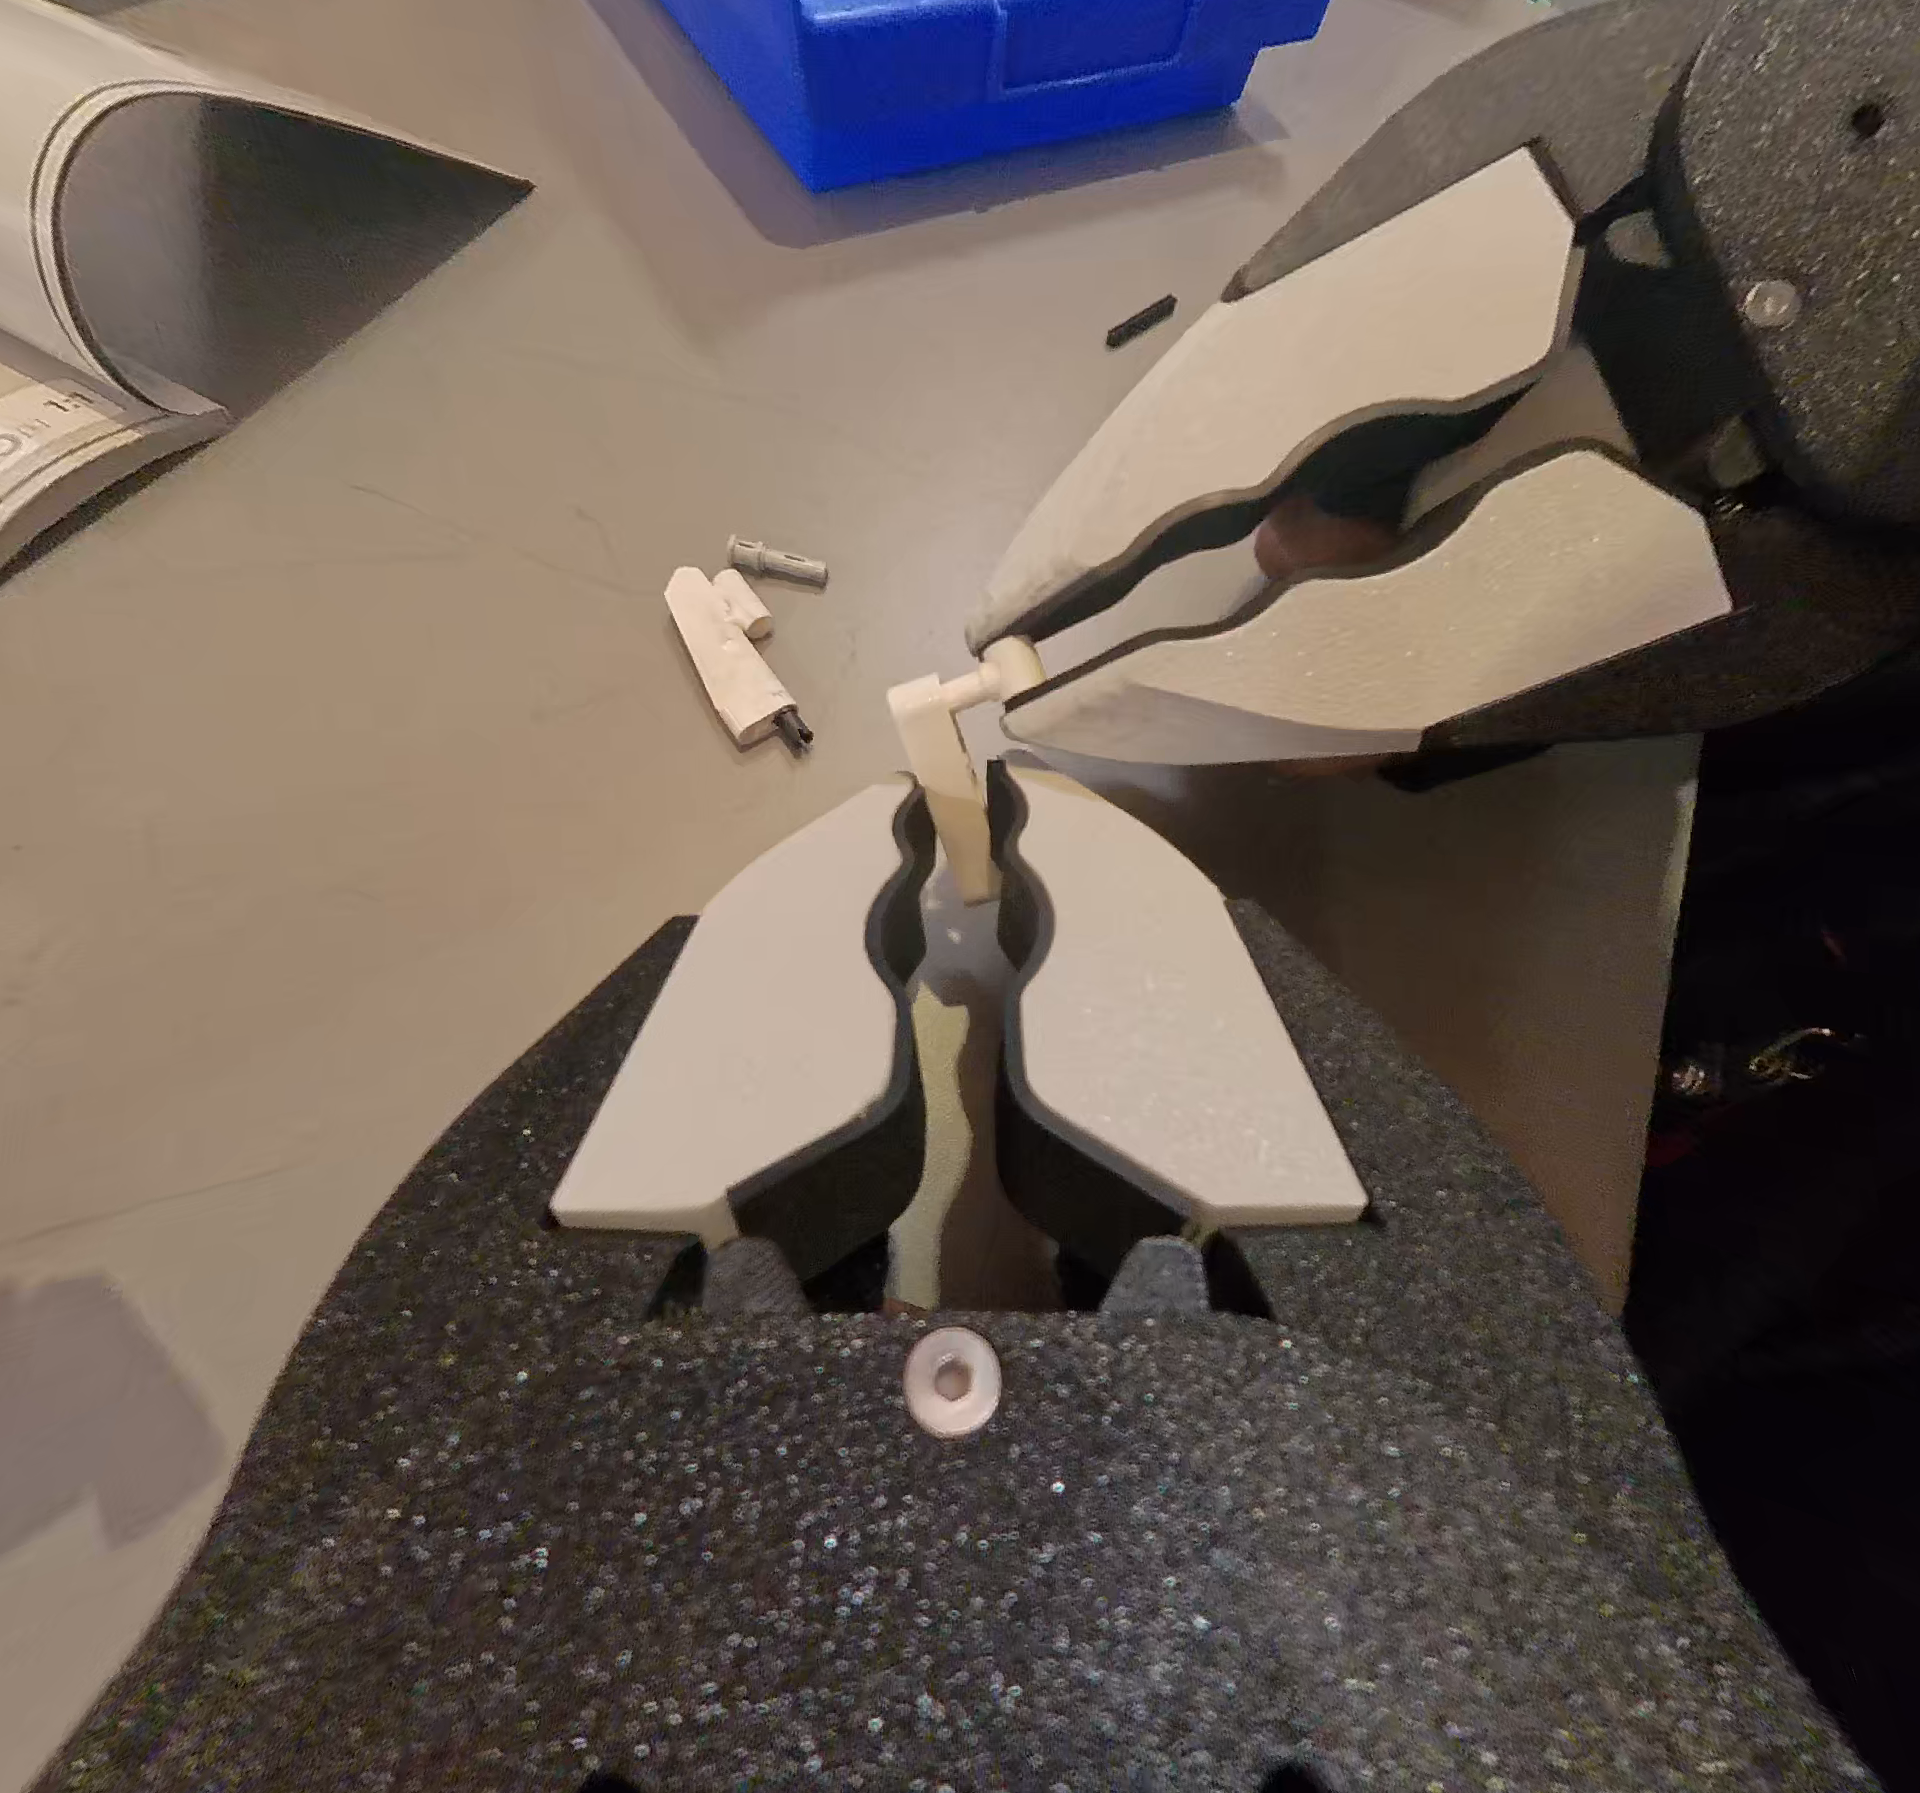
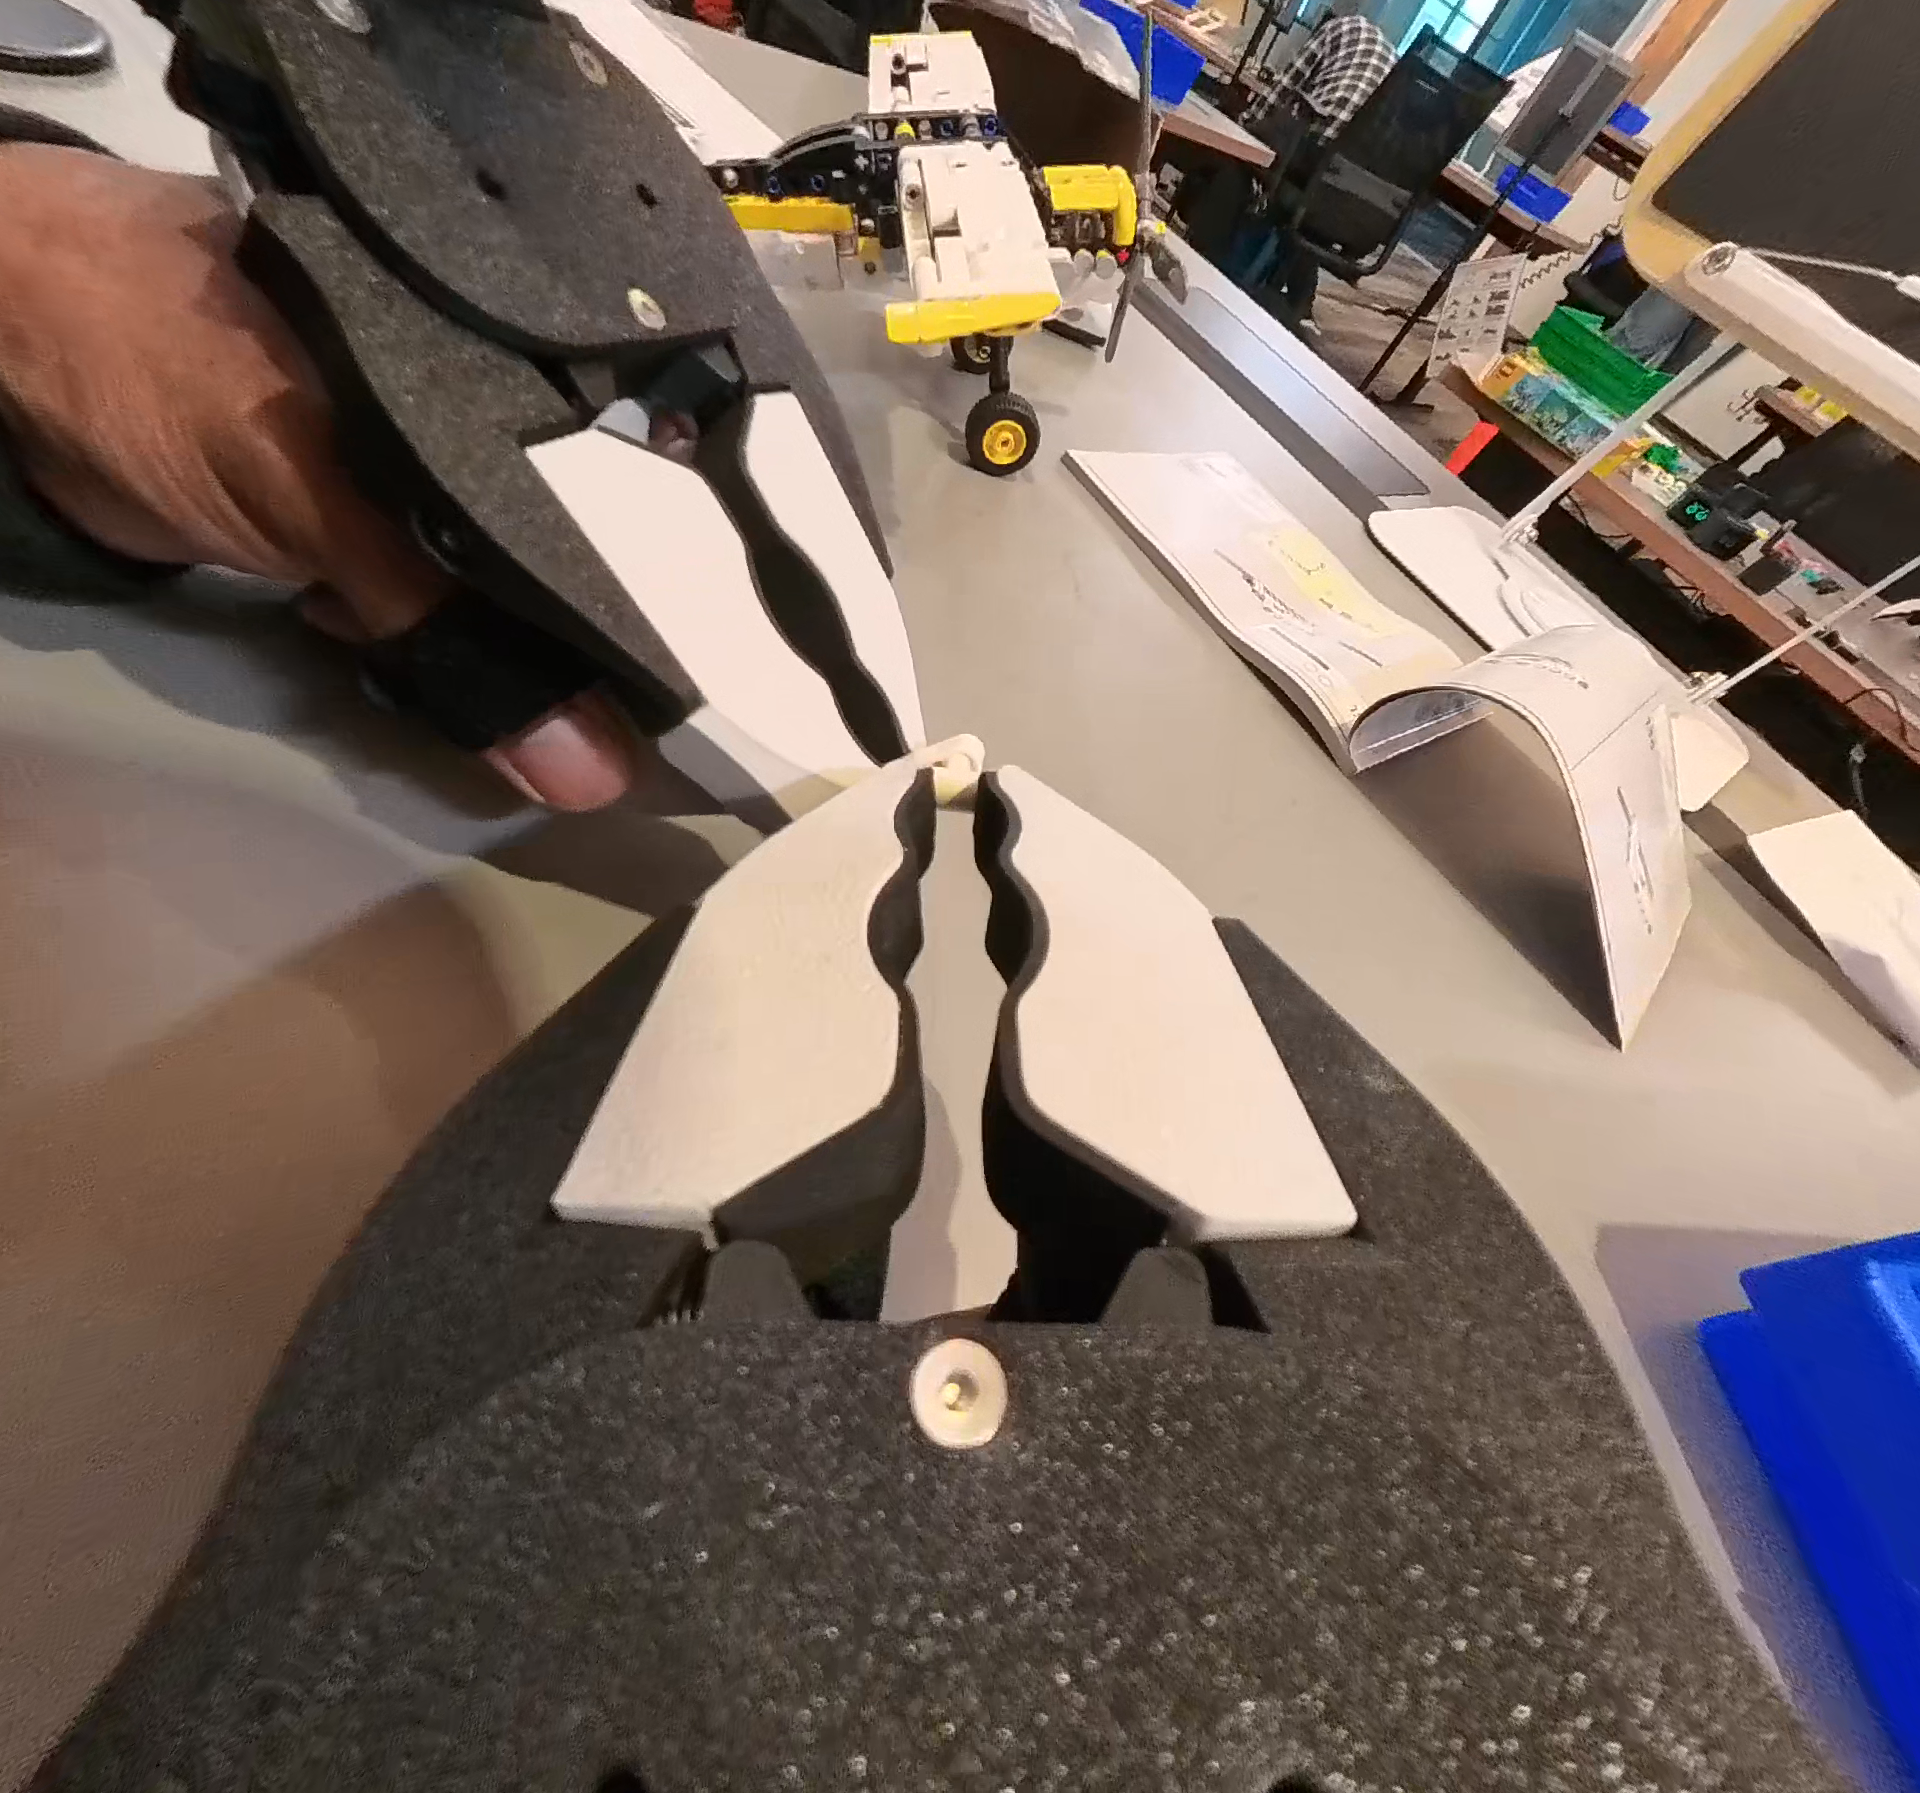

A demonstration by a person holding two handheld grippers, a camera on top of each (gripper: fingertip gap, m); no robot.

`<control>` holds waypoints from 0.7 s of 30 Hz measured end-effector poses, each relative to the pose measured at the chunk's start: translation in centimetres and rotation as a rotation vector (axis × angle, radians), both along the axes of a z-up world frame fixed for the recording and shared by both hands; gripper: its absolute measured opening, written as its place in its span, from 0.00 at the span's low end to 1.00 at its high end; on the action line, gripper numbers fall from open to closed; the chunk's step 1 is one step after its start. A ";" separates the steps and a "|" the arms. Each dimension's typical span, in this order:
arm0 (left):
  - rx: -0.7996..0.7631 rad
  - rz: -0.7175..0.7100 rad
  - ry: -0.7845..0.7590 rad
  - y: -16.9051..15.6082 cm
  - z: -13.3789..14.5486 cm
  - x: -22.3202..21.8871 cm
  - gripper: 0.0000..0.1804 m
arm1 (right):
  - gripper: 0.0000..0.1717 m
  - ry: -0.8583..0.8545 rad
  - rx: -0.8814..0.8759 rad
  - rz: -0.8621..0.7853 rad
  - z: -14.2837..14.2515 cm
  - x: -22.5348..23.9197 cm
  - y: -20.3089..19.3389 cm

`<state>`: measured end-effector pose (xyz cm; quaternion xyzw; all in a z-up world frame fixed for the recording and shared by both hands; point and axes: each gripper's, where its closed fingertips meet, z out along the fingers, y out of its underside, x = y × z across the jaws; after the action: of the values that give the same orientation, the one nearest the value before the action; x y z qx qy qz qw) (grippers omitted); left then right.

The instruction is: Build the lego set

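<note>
In the left wrist view my left gripper [image 1: 951, 793] is shut on a cream flat beam [image 1: 940, 756] and holds it upright above the grey table [image 1: 416, 808]. A cream pin [image 1: 1013, 673] sticks sideways out of the beam's top end. My right gripper [image 1: 1003, 681] comes in from the right and is shut on that pin. In the right wrist view my right gripper [image 2: 956, 787] pinches the small cream pin [image 2: 958, 775] at its tips. The left gripper [image 2: 902, 741], held by a hand [image 2: 156, 413], meets it from the upper left.
A white part with a black pin [image 1: 727, 652], a grey pin [image 1: 777, 559] and a small black piece [image 1: 1141, 320] lie on the table. A blue bin [image 1: 987, 8] stands behind, an open booklet [image 1: 156, 237] at left. A yellow-and-white model plane [image 2: 956, 216] and a booklet [image 2: 1403, 621] lie beyond. The tips of both grippers are at nearly the same place.
</note>
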<state>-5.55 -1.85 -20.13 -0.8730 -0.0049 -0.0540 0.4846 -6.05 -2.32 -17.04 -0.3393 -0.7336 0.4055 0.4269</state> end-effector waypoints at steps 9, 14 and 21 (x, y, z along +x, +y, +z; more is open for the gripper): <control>0.036 0.060 0.110 0.0 0.6 -0.6 0.06 | 0.04 -0.003 -0.122 -0.060 0.9 -0.3 -0.1; 0.067 0.023 0.015 -0.2 1.3 -0.1 0.05 | 0.04 0.056 -0.053 0.010 1.4 0.0 -0.4; 0.072 -0.018 -0.147 -0.3 1.5 0.7 0.05 | 0.05 0.137 0.118 0.087 1.5 0.5 -0.5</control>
<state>-4.80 -2.12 -18.63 -0.8486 -0.0308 -0.1224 0.5138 -5.55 -2.84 -15.53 -0.2528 -0.7395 0.4020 0.4772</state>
